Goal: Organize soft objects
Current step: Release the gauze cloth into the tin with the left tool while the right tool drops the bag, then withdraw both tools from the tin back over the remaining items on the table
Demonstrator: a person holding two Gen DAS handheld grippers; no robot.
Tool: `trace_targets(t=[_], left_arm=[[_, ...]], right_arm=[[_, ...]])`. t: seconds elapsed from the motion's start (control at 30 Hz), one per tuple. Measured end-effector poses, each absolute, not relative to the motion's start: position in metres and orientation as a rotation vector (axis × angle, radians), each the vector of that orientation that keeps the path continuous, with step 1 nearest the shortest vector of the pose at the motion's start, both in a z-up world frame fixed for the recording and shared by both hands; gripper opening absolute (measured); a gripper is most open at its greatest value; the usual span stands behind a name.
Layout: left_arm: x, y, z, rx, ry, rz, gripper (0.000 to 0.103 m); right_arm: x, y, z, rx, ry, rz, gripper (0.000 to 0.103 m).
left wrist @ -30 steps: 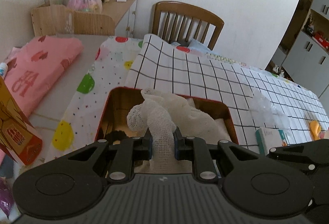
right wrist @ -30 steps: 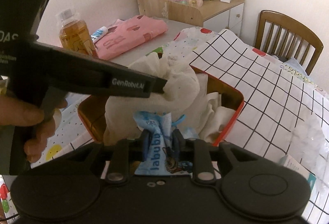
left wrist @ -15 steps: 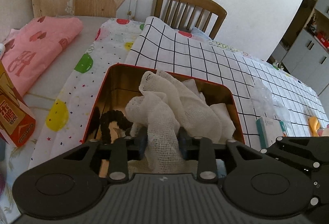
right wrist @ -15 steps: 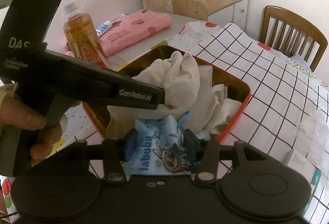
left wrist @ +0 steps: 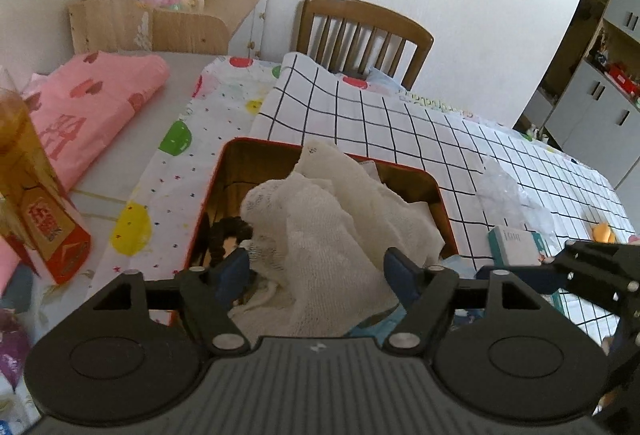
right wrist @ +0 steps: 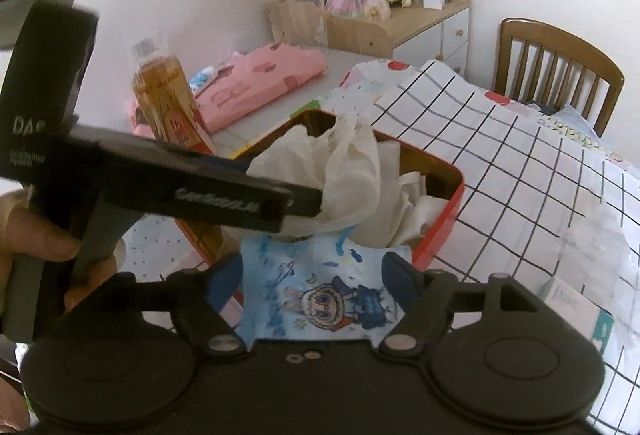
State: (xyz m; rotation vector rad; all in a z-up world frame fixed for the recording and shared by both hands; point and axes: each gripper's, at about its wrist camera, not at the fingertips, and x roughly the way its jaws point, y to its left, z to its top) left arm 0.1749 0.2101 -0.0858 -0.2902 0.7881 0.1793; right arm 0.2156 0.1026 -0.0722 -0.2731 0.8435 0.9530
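With both tools' jaws opening, the white gauze cloth and blue cartoon cloth are released and may be spilled over the red tin's near rim.

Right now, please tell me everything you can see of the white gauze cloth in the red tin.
The white gauze cloth is thin, open-weave and looks soft. It lies crumpled and heaped in the red tin, rising above its rim, with other pale cloths beside it. Its near fold hangs between the left tongs, whose jaws are opening and no longer pinch it. A dark hair tie lies beside it.
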Motion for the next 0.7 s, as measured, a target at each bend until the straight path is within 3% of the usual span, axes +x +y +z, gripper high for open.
trace_targets(t=[0.7], left_arm=[[0.122,0.157,-0.015,-0.147,0.655,0.077,0.082]], right_arm=[[0.182,0.018,-0.003,-0.124,0.698,0.91,0.1]])
